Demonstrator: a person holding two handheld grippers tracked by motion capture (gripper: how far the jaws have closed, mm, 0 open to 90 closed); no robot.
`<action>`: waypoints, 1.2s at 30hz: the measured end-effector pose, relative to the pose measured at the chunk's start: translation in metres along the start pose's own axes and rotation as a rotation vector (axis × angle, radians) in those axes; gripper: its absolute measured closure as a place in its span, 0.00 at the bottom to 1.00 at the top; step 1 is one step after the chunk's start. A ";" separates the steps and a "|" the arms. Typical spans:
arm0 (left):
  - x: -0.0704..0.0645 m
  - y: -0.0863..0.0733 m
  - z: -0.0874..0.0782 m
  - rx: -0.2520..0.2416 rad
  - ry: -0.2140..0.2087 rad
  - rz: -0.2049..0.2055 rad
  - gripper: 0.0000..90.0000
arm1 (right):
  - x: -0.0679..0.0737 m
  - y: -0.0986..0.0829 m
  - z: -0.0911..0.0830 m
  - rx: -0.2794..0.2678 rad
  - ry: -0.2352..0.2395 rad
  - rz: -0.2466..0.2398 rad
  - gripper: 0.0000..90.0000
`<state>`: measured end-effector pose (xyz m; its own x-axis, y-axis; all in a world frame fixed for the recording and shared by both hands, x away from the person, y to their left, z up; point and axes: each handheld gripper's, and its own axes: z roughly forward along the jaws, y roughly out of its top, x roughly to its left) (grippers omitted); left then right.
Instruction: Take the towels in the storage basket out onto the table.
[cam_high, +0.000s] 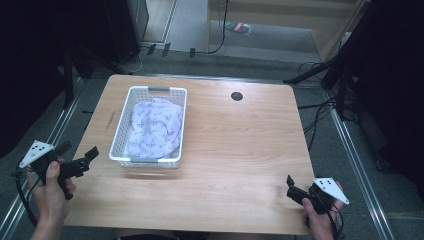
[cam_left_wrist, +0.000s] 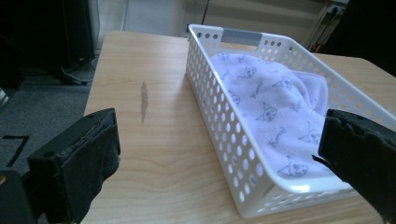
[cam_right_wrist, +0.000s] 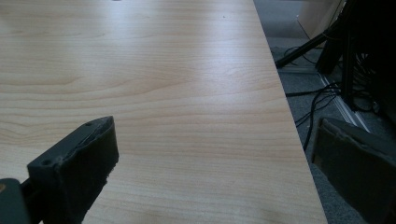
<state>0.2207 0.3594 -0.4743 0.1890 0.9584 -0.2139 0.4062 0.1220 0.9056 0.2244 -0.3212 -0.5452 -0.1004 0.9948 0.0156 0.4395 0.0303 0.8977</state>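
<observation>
My left gripper (cam_high: 80, 159) has its 2 jaws wide apart and empty, just outside the near-left corner of the white basket (cam_left_wrist: 224, 135); the right gripper (cam_high: 292, 187), also spread and empty, sits well away from the basket at the table's (cam_high: 240, 150) near-right edge. The cat-print cloth (cam_left_wrist: 271, 107) lies bunched inside the basket, so I judge this as the approach step. Next I would carry the left jaws over the rim and close them on a raised fold.

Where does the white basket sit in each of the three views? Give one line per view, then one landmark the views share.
High view: the basket stands left of centre on the table, cloth inside.
Left gripper view: it runs from top centre to lower right, between the open jaws, with its near corner low.
Right gripper view: bare tabletop and the table's right edge lie ahead; no basket here.
Shared landmark: the wooden table.
</observation>
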 end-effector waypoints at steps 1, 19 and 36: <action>-0.002 0.003 0.001 0.004 0.000 -0.004 0.00 | 0.000 0.000 0.000 0.001 0.000 -0.001 0.01; -0.040 0.039 0.030 0.093 -0.043 0.078 0.00 | 0.001 0.000 0.001 0.007 0.003 -0.001 0.01; -0.081 0.062 0.086 0.230 0.015 0.205 0.00 | 0.000 0.000 0.001 0.010 0.002 0.006 0.01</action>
<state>0.3070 0.2672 -0.4326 0.2756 0.9609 -0.0281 0.5533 -0.1347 0.8220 0.2250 -0.3216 -0.5459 -0.0994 0.9948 0.0217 0.4486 0.0253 0.8934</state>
